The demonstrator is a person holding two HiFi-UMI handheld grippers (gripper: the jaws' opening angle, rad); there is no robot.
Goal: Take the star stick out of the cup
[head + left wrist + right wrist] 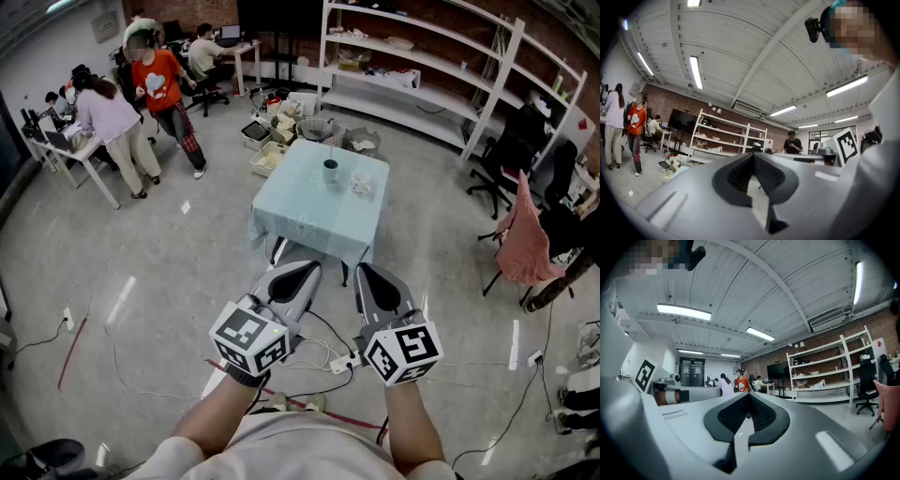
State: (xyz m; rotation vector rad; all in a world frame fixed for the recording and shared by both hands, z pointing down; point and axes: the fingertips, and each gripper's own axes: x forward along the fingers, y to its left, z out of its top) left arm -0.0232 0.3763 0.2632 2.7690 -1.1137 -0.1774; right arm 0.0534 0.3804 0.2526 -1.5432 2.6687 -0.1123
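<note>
Grey and pinched together: that is how I am holding the left claw (302, 270) and the right claw (368, 274). Each one's jaws are meeting at the tips with nothing between them, and both are hanging side by side, close in to me.

Well ahead of both tips, the table (309, 223) is standing under its pale blue cloth. Further ahead again, the dark cup (330, 172) is sitting on it. The star stick should be in that cup, but from here it is too small for me to make out. A small white thing (361, 183) is lying just to the right of the cup.

I am judging this step to be the approach, since nothing is within reach of either claw. To do it well, I am planning to:
- walk up until the cup is sitting right beneath the tips;
- spread one claw's jaws before coming down;
- close on the stick above the rim and lift straight up;
- steady the cup with the other claw so it is not tipping.

Counting near to far, I am seeing two claws, one table, one cup and one white thing beside it. Beyond the table there are several bins (266, 159) and one white shelf unit (422, 56). Far off to the left of the left claw are at least four people (159, 84).
</note>
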